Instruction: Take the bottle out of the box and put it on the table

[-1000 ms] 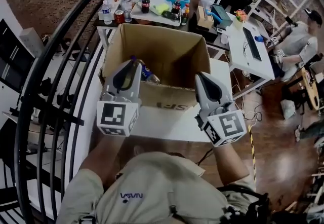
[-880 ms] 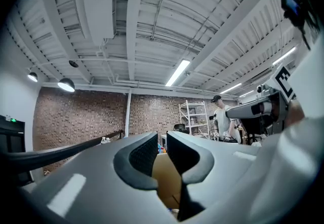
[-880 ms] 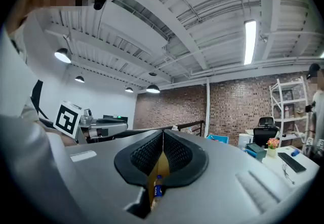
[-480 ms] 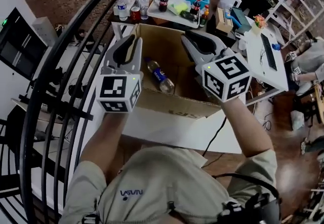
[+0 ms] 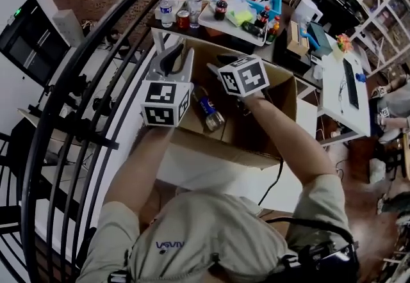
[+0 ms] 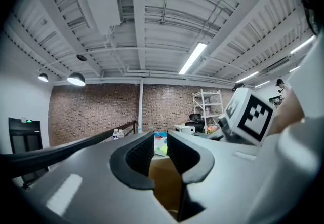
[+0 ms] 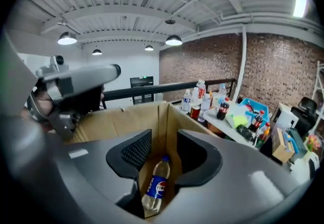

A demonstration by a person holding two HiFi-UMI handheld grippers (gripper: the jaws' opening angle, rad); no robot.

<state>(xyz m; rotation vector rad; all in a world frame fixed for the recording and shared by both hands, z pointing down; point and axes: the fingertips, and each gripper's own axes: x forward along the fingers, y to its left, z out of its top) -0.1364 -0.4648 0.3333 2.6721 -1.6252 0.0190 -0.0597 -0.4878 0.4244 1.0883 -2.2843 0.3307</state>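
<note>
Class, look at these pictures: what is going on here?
A person holds a gripper in each hand over an open cardboard box. A bottle lies on its side inside. The right gripper points down at it, its fingers having just been opening, nothing gripped yet. The left gripper hangs level near the box's left wall, fingers apart and empty.

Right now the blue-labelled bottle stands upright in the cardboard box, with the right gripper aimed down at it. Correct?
No. The bottle lies on its side on the floor of the cardboard box, not upright, as the head view shows. The right gripper is aimed down at it; its jaws have just been opening, and nothing is gripped between them.
</note>
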